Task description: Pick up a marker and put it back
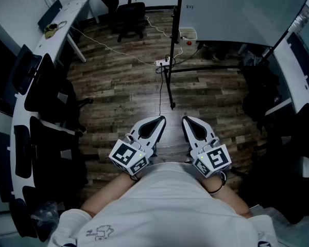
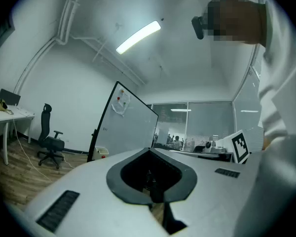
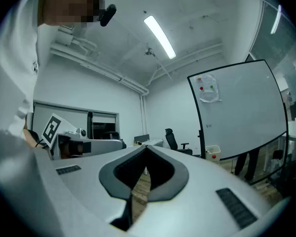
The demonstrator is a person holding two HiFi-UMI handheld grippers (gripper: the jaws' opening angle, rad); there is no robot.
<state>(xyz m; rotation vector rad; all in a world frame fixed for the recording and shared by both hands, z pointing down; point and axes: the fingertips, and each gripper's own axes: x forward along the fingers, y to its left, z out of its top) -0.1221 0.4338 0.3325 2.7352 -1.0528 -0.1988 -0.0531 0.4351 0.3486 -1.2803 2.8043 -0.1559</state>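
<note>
Head view: above the person, facing steeply down on the floor [image 1: 118, 86], with left gripper [image 1: 161, 119] and right gripper [image 1: 185, 119] close below
Left gripper view: low on that gripper, level along its jaws, facing the far whiteboard [image 2: 128, 127] and chair [image 2: 50, 143]
Right gripper view: likewise level, whiteboard to its right
Shared: whiteboard and chair in all three; each gripper view catches the other gripper at its side

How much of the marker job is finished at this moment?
Nothing looks done yet. The left tool and right tool are both shut and empty, close to the person's body. The large whiteboard on its black stand is ahead; picking up and returning a marker remain.
</note>
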